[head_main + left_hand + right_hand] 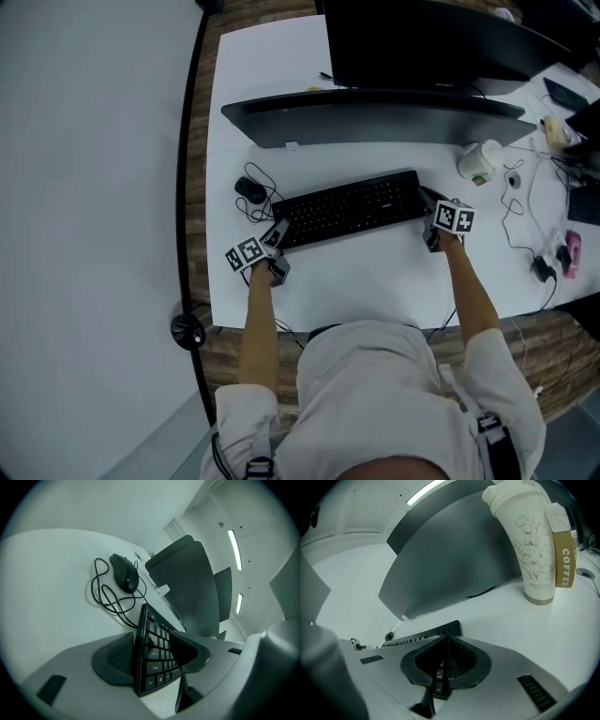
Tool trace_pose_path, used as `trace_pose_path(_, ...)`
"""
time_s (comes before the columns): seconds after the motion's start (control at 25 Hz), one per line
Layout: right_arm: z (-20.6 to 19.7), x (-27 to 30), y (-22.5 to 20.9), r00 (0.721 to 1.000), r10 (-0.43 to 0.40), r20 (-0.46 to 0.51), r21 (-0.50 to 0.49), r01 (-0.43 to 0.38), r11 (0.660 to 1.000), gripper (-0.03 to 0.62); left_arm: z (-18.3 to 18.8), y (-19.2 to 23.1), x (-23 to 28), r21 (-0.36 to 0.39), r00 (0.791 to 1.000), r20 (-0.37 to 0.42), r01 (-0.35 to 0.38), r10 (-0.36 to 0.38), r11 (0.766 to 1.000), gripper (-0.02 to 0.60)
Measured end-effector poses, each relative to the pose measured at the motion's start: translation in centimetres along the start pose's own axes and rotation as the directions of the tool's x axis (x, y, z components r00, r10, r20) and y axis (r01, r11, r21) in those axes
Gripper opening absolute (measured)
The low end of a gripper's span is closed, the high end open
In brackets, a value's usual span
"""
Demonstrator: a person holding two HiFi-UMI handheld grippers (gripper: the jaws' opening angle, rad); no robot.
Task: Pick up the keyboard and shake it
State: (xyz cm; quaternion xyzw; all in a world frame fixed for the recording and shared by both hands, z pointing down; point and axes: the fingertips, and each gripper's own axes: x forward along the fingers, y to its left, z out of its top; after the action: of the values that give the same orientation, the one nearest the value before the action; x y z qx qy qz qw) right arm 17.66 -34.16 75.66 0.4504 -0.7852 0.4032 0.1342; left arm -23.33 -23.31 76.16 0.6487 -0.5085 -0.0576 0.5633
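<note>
Head view, counts: we count one keyboard (pixel 352 208), one mouse (pixel 249 190), one cup (pixel 480 159), two dark monitors and two claws on a white bench (pixel 375 281).
Head view, keyboard: it is black and lies aslant before the curved monitor (pixel 375 117), with the mouse just beyond its left end.
Head view, claws: the left claw (pixel 277 234) is at the keyboard's left end and the right claw (pixel 429 211) at its right end.
Head view, writing: we can read none at this size.
Left gripper view, claw: the left claw (pixel 151 644) stands wide, with the keyboard's (pixel 157 665) left end between its jaws but not pinched.
Left gripper view, writing: the key print is faint; the corner key seems to read "Ctrl".
Left gripper view, counts: we see one mouse (pixel 124 571) and its one looped cable (pixel 110 597).
Right gripper view, claw: the right claw (pixel 445 667) is narrow, clamped on the keyboard's (pixel 426 634) right edge.
Right gripper view, writing: between the jaws we read "3 PgDn", "Enter" and "Del".
Right gripper view, cup: one white lidded cup (pixel 534 545) has a line-drawn flower pattern and a brown band lettered "COFFEE".
Right gripper view, monitor: one grey curved back (pixel 454 559) stands beside the cup.
</note>
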Motion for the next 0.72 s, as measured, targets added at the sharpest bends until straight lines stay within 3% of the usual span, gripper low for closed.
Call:
trace_pose_path(0.4,-0.1,0.4,0.3,0.998,-0.045,0.043,-0.006,0.045,0.999,0.049,0.4,0.1,-0.2,-0.120,0.998,0.037,0.062,-0.058,0.991,0.233)
trace_pose_path(0.72,0.0,0.5,-0.2,0.997,-0.051,0.050,-0.025,0.052,0.998,0.049,-1.0,0.5,-0.8,-0.289,0.984,0.021,0.174,-0.175,0.942,0.233)
